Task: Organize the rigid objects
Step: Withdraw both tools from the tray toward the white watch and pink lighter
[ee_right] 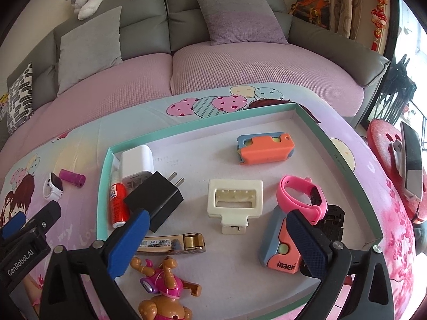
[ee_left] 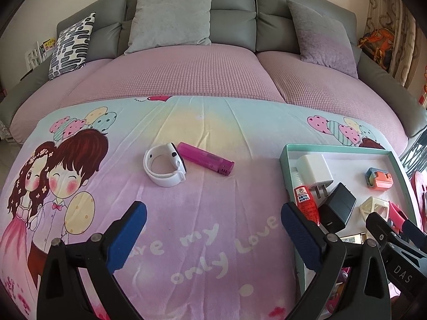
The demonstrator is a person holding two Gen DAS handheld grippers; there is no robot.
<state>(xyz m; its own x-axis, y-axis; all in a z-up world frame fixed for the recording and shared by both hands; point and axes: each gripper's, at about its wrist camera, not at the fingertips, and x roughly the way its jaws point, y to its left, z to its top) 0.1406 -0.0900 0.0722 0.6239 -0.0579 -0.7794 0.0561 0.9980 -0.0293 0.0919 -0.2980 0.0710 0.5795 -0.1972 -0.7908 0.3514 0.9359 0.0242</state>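
A white wristband watch [ee_left: 165,165] and a pink lighter [ee_left: 205,160] lie on the cartoon blanket, ahead of my open, empty left gripper [ee_left: 213,224]; both also show at the left of the right wrist view: watch [ee_right: 52,186], lighter [ee_right: 72,178]. A teal-rimmed tray [ee_right: 344,157] holds a white charger [ee_right: 137,166], black charger [ee_right: 156,200], red glue tube [ee_right: 117,205], cream clip [ee_right: 234,200], pink wristband [ee_right: 304,194], orange-blue toys [ee_right: 264,148], a gold holder [ee_right: 173,242] and a toy dog [ee_right: 165,290]. My right gripper [ee_right: 216,229] is open and empty above the tray.
The blanket covers a table in front of a grey sofa [ee_left: 232,18] with a pink seat cover and cushions. A red stool [ee_right: 387,149] with a phone on it stands at the right. The tray also shows at the right of the left wrist view [ee_left: 287,157].
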